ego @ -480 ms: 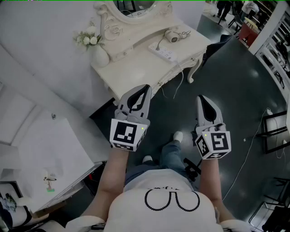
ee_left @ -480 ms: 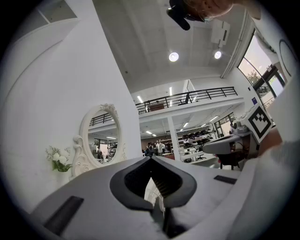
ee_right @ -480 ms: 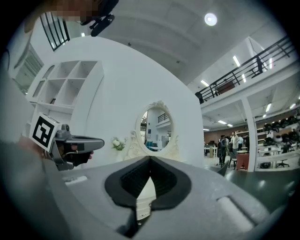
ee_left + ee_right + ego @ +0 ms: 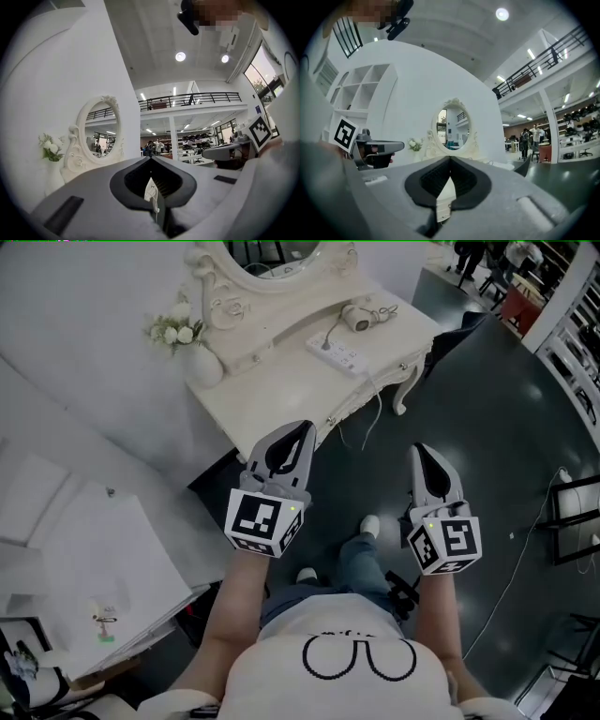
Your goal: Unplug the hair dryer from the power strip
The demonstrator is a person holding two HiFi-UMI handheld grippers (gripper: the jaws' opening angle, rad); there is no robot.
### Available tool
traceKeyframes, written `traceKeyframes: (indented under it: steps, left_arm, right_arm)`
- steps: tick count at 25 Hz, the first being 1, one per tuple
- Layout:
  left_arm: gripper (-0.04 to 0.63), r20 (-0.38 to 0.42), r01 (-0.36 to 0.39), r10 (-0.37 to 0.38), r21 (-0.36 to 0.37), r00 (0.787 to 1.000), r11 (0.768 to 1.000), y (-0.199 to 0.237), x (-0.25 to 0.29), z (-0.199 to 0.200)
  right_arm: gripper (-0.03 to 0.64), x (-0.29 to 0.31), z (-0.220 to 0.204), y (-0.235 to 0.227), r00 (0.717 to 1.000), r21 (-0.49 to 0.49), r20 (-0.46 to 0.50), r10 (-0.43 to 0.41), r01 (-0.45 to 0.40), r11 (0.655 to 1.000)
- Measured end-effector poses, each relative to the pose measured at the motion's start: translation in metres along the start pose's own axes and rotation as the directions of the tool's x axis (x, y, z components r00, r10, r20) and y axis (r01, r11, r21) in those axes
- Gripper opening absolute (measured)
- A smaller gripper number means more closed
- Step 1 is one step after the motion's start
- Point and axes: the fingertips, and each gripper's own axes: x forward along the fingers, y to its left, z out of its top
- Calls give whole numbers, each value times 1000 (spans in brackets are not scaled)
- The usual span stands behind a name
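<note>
A white hair dryer (image 4: 356,317) lies at the far right of a cream dressing table (image 4: 281,381), its cord running to a white power strip (image 4: 337,351) beside it. Both grippers are held level well short of the table, over the dark floor. My left gripper (image 4: 302,427) is shut with nothing in it, its tip near the table's front edge. My right gripper (image 4: 421,450) is also shut and empty, further right. In the left gripper view the jaws (image 4: 151,159) meet at the tip; the right gripper (image 4: 450,159) looks the same.
A white vase of flowers (image 4: 195,354) stands at the table's left, and an oval mirror (image 4: 277,254) at its back. A cable (image 4: 375,404) hangs off the front edge. A white wall panel (image 4: 103,549) lies left. Black stands (image 4: 574,521) and people are at the right.
The view has shifted slightly; both grippers sit a little lower in the head view. Their jaws stay shut.
</note>
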Motion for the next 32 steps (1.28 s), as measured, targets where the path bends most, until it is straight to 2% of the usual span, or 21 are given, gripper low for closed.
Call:
traceKeyframes:
  steps: [7, 12, 13, 16, 17, 20, 23, 27, 32]
  left_arm:
    - [-2, -65, -53, 50, -45, 997, 998, 15, 79, -23]
    - [43, -84, -111, 106, -53, 991, 992, 26, 146, -29]
    - [73, -86, -126, 121, -50, 989, 991, 27, 159, -30]
    - [273, -86, -193, 188, -50, 978, 980, 35, 192, -32]
    - [296, -82, -221, 216, -55, 973, 974, 38, 200, -34]
    - [305, -76, -288, 283, -72, 956, 955, 43, 215, -42]
    - [305, -75, -329, 325, -58, 943, 942, 45, 225, -47]
    - [305, -110, -352, 345, -51, 932, 935, 49, 234, -60]
    - [305, -147, -360, 355, -6, 923, 933, 59, 253, -77]
  right_arm:
    - [0, 58, -7, -63, 999, 10, -19, 37, -36, 999]
    - [0, 111, 0, -119, 995, 9, -28, 95, -95, 995]
    - [0, 122, 2, -129, 993, 8, -32, 115, -114, 993]
    - [0, 153, 5, -152, 981, 4, -45, 187, -187, 982]
    - [0, 160, 4, -156, 976, 0, -51, 213, -214, 977]
    - [0, 175, -2, -168, 958, -10, -63, 281, -282, 959]
    - [0, 191, -8, -182, 951, 10, -70, 302, -302, 953]
    - [2, 206, -23, -187, 938, 39, -97, 333, -331, 943]
    - [3, 231, -39, -192, 927, 48, -131, 352, -349, 936]
